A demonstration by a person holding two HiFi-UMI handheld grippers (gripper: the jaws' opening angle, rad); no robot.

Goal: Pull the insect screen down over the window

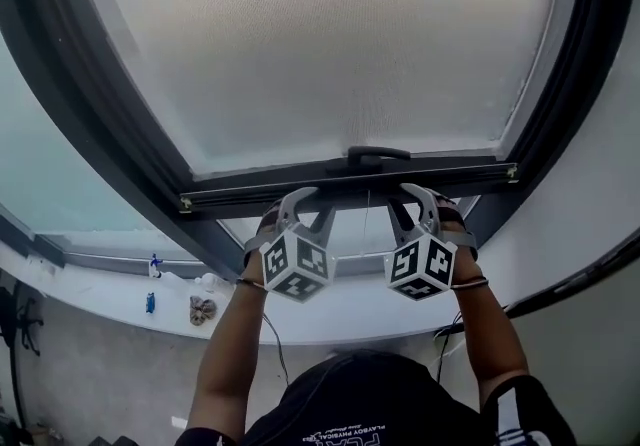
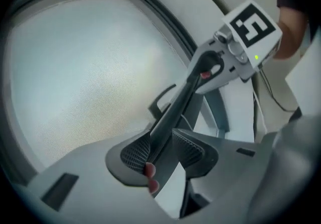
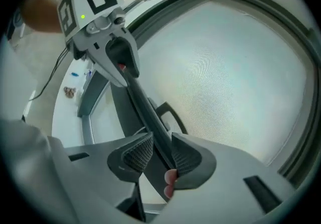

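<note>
We have the left tongs (image 2: 161, 150) and right tongs (image 3: 161, 152) each pinching the screen bar (image 1: 350, 184), one either side of its handle (image 1: 365, 154). Insect screen (image 1: 330, 44) overhead, bar partway down the window frame (image 1: 100, 124).

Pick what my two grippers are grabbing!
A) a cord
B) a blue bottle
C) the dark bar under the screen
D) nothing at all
C: the left gripper and the right gripper each have their fingers closed on the dark bar that runs along the bottom of the screen.
</note>
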